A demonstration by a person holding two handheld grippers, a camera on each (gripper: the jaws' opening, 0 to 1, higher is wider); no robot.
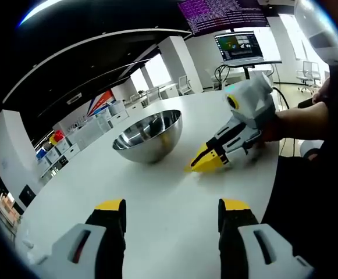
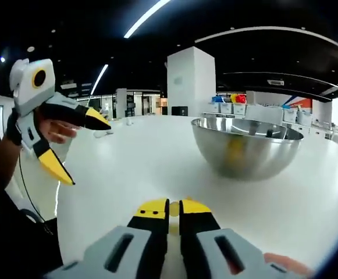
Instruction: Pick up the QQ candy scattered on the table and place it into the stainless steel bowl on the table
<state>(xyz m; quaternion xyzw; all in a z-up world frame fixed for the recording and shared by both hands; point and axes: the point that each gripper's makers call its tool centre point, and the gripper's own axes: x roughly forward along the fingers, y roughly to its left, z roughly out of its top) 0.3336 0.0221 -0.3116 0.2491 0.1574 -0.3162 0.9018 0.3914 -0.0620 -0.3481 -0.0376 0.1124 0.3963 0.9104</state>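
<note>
Here the right claw (image 2: 174,210) is pinched on a small yellow candy (image 2: 174,209) low on the table (image 2: 128,163) near the bowl (image 2: 247,145); a thin grip could drop it short. The left claw (image 1: 171,212) hangs apart.

Shiny steel bowl (image 1: 150,137) upright on white table; candy (image 2: 174,209) seemingly pinched nearby.

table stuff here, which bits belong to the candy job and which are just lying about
Job:
stainless steel bowl
small yellow candy between the shut right gripper tips
open left gripper

Lying about:
monitor
coloured bins
small white objects on the table
</note>
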